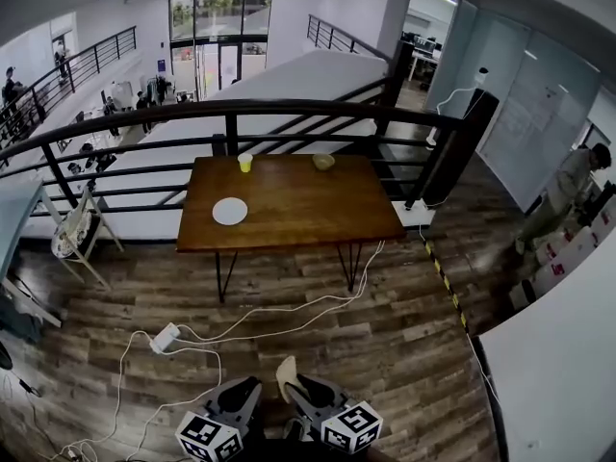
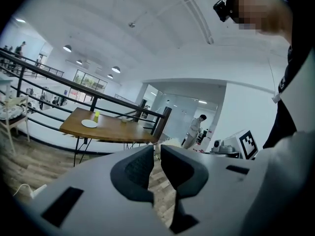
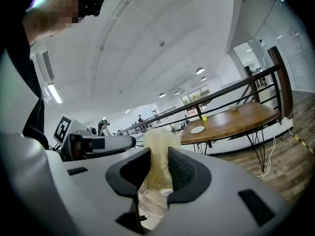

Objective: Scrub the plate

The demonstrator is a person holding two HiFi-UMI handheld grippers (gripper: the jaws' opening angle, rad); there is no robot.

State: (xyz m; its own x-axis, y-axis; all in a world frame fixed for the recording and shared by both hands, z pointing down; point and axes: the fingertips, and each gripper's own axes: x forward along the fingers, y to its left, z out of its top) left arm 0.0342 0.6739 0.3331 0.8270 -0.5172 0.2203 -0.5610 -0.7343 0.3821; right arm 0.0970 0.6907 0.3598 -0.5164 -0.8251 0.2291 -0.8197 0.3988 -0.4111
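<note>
The white plate (image 1: 229, 211) lies on the far wooden table (image 1: 308, 215), toward its left side; it also shows small in the left gripper view (image 2: 89, 124) and the right gripper view (image 3: 197, 130). Both grippers are low and near me, well short of the table. My right gripper (image 1: 300, 385) (image 3: 158, 154) is shut on a pale yellow sponge (image 3: 158, 140) that sticks up between its pads. My left gripper (image 1: 236, 399) (image 2: 156, 157) has its jaws almost together with nothing between them.
A yellow cup (image 1: 245, 163) and a small tan object (image 1: 323, 162) stand at the table's back edge, before a black railing (image 1: 289, 112). White cables and a power block (image 1: 165, 337) trail over the wood floor. A chair (image 1: 77, 234) is at left, a person (image 1: 568, 195) at right.
</note>
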